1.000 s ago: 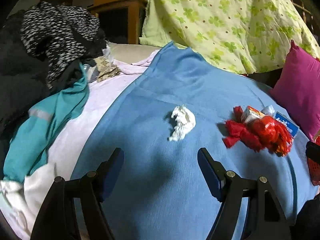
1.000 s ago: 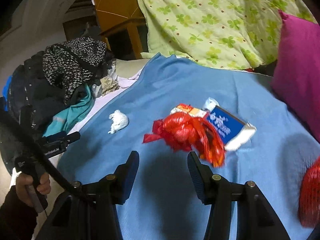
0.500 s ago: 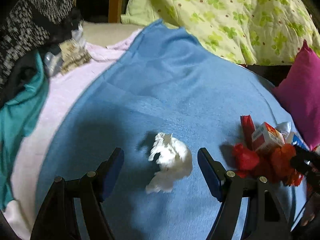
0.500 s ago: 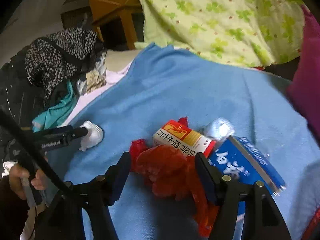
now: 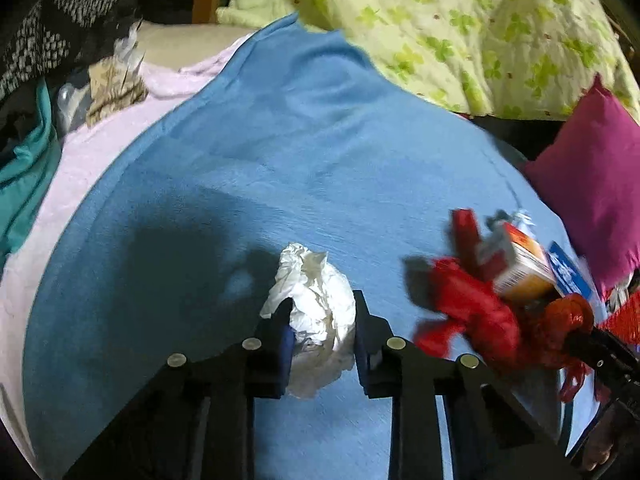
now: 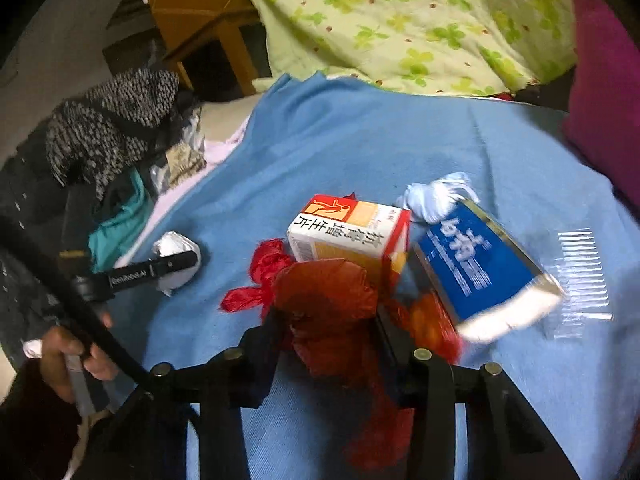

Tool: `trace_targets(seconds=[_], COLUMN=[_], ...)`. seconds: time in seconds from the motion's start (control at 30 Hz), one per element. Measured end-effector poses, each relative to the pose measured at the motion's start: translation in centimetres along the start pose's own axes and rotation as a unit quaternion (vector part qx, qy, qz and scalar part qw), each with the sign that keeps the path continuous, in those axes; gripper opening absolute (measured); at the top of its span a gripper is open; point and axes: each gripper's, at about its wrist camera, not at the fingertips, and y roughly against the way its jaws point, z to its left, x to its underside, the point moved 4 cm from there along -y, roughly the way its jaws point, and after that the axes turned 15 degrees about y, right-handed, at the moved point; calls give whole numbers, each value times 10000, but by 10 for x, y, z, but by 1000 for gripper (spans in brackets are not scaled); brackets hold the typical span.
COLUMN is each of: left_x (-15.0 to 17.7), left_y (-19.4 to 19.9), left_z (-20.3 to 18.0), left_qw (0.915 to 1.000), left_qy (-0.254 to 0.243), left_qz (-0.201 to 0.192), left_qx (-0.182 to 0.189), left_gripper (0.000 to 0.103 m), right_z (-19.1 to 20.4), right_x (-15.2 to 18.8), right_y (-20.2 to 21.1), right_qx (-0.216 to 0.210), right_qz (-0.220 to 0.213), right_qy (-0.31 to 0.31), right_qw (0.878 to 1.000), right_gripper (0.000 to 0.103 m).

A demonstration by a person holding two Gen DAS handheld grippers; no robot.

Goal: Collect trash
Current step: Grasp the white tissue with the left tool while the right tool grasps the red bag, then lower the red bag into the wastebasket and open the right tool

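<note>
A crumpled white tissue [image 5: 316, 300] lies on the blue blanket [image 5: 320, 140], and my left gripper [image 5: 320, 308] is shut on it, one pad on each side. The right wrist view shows the same tissue [image 6: 172, 246] with the left gripper [image 6: 184, 264] around it. A red plastic bag [image 6: 324, 292] sits between the fingers of my right gripper [image 6: 328, 320], whose jaws are closing and press its sides. Behind the bag stand a white and orange carton [image 6: 348, 232] and a blue box [image 6: 480, 268]. A pale crumpled wad [image 6: 436, 196] lies beyond them.
A clear ridged plastic tray [image 6: 580, 280] lies right of the blue box. A magenta pillow [image 6: 608, 120] borders the right, a green clover quilt [image 6: 400, 20] the back, and a clothes pile [image 6: 112, 128] the left. A person's hand [image 6: 68, 356] holds the left gripper's handle.
The left gripper moved forward and down over the tissue and shut on it. The right gripper advanced onto the red bag and its jaws narrowed around it.
</note>
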Motion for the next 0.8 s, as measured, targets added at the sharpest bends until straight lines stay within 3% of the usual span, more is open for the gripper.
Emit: trace_targets(seconds=[0.33,0.6,0.8], left_x=[54,92,113], left_y=[81,161,197], left_z=[-71,-131,-153], left_qw=[9965,9846,9765], left_qy=[-672,-1264,-1571], left_qz=[-452,-1185,-1473], left_qx=[227,214,109], left_gripper=[27,27,27], right_z=[-3,-5,-1], right_x=[29,49,62], right_y=[101,185,225], right_qx=[62,305,436], right_qz=[-641,-1093,-1316], right_qy=[-334,-494,-563], right_qw=[9974,9923,9887], right_gripper=[45,45,45])
